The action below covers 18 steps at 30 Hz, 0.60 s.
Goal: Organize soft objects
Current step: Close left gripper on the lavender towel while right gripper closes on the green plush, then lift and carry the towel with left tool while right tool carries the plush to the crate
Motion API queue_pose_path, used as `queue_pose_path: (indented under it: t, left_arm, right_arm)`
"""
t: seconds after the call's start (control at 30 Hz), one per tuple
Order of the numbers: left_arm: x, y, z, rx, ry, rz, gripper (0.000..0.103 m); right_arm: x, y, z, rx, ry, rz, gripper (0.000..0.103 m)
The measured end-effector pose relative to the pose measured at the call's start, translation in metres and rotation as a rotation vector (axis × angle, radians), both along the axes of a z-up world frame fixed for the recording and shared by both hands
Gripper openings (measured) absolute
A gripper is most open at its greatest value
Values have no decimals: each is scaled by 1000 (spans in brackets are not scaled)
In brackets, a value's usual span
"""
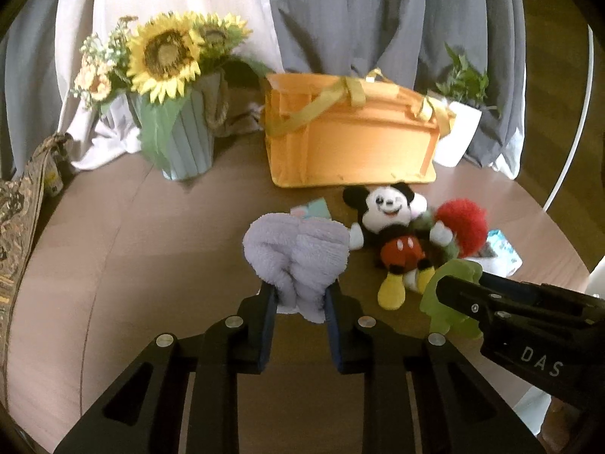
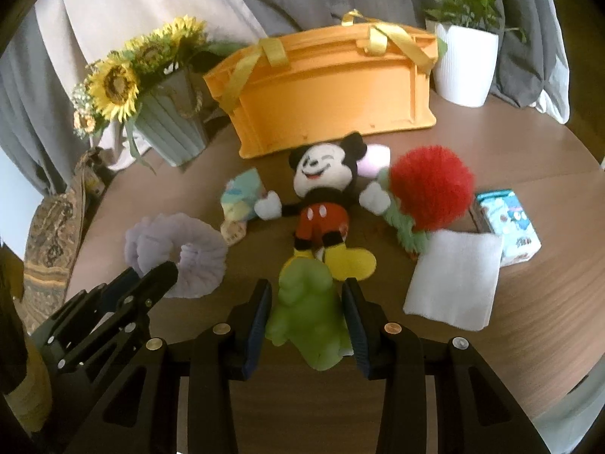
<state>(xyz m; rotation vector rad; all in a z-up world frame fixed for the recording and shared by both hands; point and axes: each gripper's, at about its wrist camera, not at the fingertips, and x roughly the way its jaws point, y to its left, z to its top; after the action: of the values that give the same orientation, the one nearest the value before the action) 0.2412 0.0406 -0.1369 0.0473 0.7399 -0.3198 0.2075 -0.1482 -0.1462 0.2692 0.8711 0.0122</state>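
A round brown tabletop (image 2: 548,321) fills both views, with grey curtains (image 1: 378,19) behind. At the far edge stands an orange storage basket (image 2: 332,90) with yellow ribbon handles, tipped so its broad face looks toward the cameras. Left of it is a bouquet of artificial sunflowers (image 1: 166,53) in a pale green wrap; right of it is a potted plant (image 2: 465,60) in a white pot.

Near the middle lies a Mickey Mouse plush (image 2: 321,204) on its back, a red pompom (image 2: 431,193) touching its right arm. A folded white cloth (image 2: 453,280) lies nearer, on the right, beside a small printed carton (image 2: 506,223).

The left gripper (image 1: 298,299) pinches a lilac towelling scrunchie (image 1: 295,249), left of the plush. The right gripper (image 2: 308,314) has its jaws close on either side of a soft green toy (image 2: 306,314), apparently squeezing it, just near the plush's yellow feet.

Both hands seem to be at the pick-up step. The next move likely calls for carrying each piece far across to the basket and finding its opening.
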Motion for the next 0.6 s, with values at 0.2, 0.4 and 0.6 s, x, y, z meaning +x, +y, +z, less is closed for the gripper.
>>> queue_pose_path:
  t: [0.2, 0.4, 0.6]
  left_arm:
    - [9, 9, 27, -35, -32, -34, 24]
    - [17, 14, 49, -51, -79, -79, 24]
    - [22, 14, 69, -68, -120, -112, 24]
  right_arm:
    - [5, 8, 23, -13, -51, -33, 40]
    - [5, 12, 43, -20, -110, -84, 40]
    - [4, 11, 61, -17, -175, -131, 40]
